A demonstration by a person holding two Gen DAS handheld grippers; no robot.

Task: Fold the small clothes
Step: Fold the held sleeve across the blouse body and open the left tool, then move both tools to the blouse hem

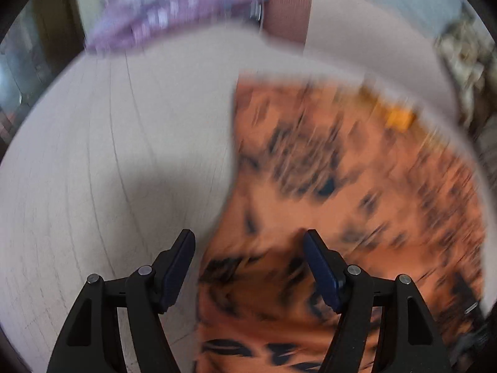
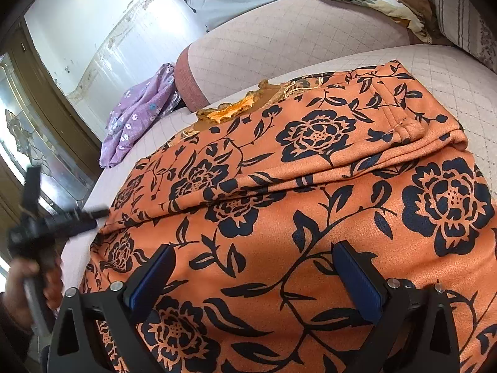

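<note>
Orange garment [image 2: 310, 205], part-folded, flat on bed [image 2: 295, 40]; left gripper [image 1: 248, 248] jaws spread over its 9 o'clock edge; right gripper [image 2: 251, 264] jaws spread, empty; purple cloth [image 2: 139, 108] at 10 o'clock.

We see our left gripper [image 1: 250, 239] pointing steeply downward, its two blue-padded fingers [image 1: 175, 267] spread well apart with nothing pressed between the pads; the picture around it is smeared by motion. In the right wrist view the same left gripper shows blurred at the far left, gripped by our left hand [image 2: 29, 289]. Our right gripper [image 2: 251, 258] tilts downward, its jaws standing wide with nothing clamped between the pads.
</note>
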